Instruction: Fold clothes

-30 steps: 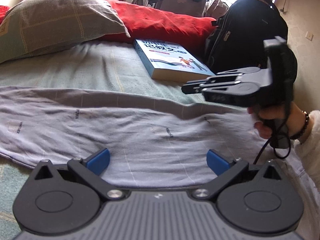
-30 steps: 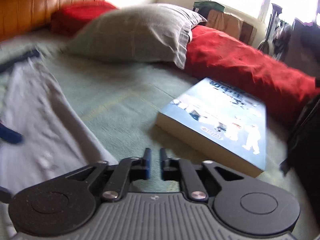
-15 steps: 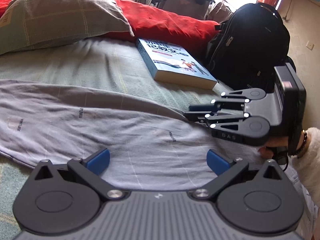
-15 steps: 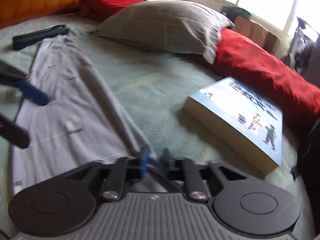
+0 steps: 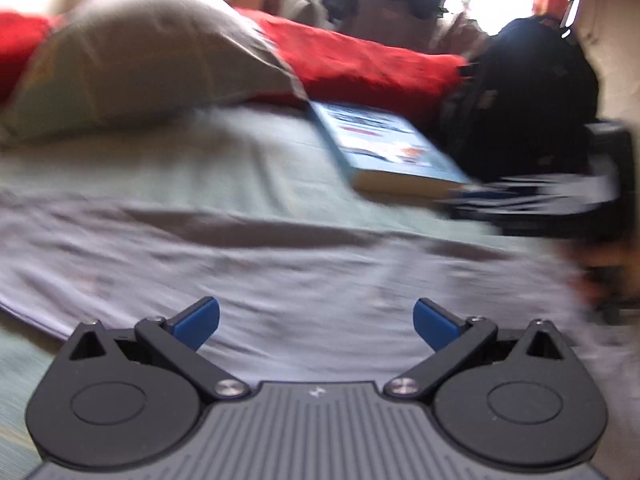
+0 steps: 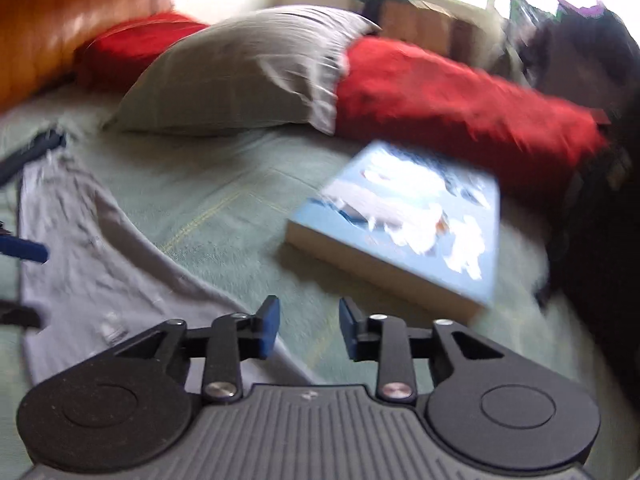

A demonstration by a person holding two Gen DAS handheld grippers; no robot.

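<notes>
A pale grey-lilac garment (image 5: 280, 272) lies spread flat across the green bedsheet (image 5: 240, 160). My left gripper (image 5: 316, 322) hovers over its near part, jaws wide open, nothing between the blue pads. In the left wrist view my right gripper (image 5: 540, 200) is a dark blur at the right, just above the garment's far edge. In the right wrist view the right gripper (image 6: 307, 328) has its jaws opening with only sheet seen between them. The garment (image 6: 80, 264) runs off to the left, its edge passing under the left finger. A blue fingertip (image 6: 24, 250) of the left gripper shows at the left edge.
A blue paperback book (image 6: 412, 216) lies on the sheet just beyond the garment. Behind it are a grey pillow (image 6: 248, 76), a red blanket (image 6: 460, 96) and a black backpack (image 5: 532, 92) by the wall. A brown headboard (image 6: 60, 20) is at the far left.
The right gripper, shut at the garment's far edge half a second ago, has parted its jaws and drawn up and away from the cloth. The left gripper stays open over the garment.
</notes>
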